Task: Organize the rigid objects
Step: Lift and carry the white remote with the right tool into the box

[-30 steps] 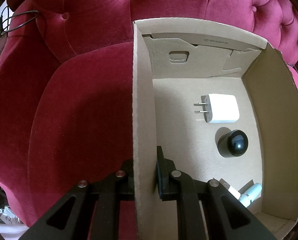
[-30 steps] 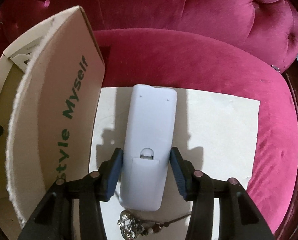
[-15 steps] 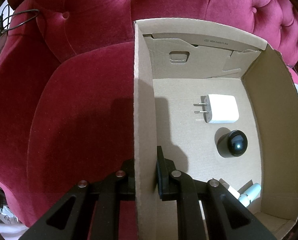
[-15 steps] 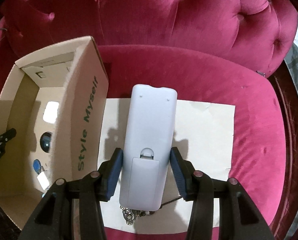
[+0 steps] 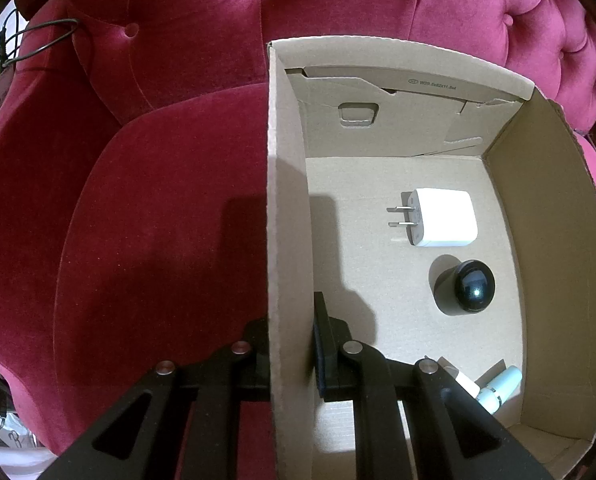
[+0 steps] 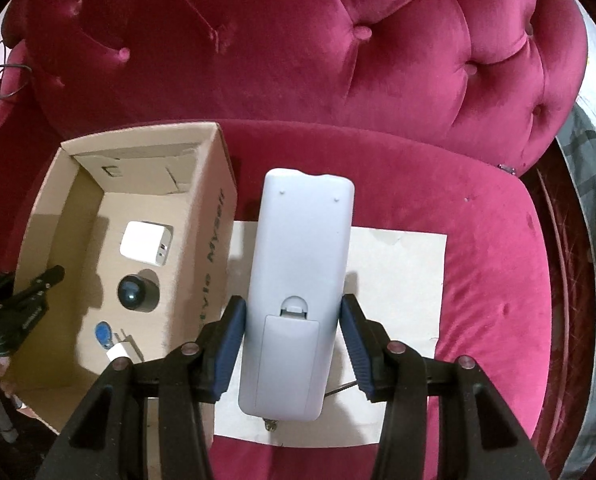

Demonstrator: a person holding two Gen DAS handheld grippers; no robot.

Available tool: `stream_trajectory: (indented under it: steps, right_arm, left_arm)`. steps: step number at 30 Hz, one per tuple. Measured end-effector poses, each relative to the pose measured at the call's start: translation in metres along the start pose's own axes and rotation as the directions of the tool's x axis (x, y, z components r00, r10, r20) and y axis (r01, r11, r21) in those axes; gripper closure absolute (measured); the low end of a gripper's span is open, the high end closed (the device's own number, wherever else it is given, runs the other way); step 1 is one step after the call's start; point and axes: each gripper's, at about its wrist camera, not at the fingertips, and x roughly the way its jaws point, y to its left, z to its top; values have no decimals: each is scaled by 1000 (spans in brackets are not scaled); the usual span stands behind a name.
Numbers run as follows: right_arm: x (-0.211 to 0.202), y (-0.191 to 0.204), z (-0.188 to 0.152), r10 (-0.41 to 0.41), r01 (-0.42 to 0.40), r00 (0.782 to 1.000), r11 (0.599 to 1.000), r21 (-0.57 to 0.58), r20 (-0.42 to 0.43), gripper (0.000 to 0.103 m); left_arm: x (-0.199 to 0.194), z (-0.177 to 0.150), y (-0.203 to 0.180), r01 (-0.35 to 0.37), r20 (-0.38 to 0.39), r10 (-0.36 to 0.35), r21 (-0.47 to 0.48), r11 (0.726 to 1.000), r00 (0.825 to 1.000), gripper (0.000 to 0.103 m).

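Note:
My right gripper (image 6: 289, 344) is shut on a white remote control (image 6: 298, 280), back side up, held high above a beige sheet (image 6: 398, 280) on the red sofa. The open cardboard box (image 6: 213, 216) sits to its left. My left gripper (image 5: 289, 356) is shut on the box's left wall (image 5: 285, 240), one finger outside, one inside. Inside the box lie a white plug adapter (image 5: 444, 218), a black round-topped object (image 5: 464, 288) and a small white connector (image 5: 498, 388). The right wrist view also shows a blue tag (image 6: 103, 334) in the box.
The red tufted sofa back (image 6: 298, 52) rises behind the box. A thin chain or cord (image 6: 340, 390) lies on the sheet under the remote. A dark cable (image 5: 29, 44) hangs at the sofa's far left. A grey fabric (image 6: 594, 184) lies off the sofa's right side.
My right gripper has risen and pulled back with the remote, so the box interior now shows beside it. My left gripper still holds the box wall in the same place.

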Motion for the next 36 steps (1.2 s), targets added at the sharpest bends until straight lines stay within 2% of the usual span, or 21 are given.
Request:
stream_trajectory:
  steps: [10,19,28,36]
  right_arm:
    - [-27,25,13,29,-29,999,999,-35,19,52]
    - [-34,60,21,83,-80,996,993,-86,25,52]
    - [-25,97,20,139,-138,990,982,-129,-2,52]
    - [-7,126,11,152,-156,988,973,-167,-39,52]
  left_arm:
    - [1,0,0,3,-1,-3,0,1000,1000,89]
    - [2,0,2,8,-3,-8,-2,1000,1000,89]
    - [1,1,3,10,-3,-10,-1,1000,1000,89]
    - [1,1,4,14,-3,-14,-4,1000,1000,89]
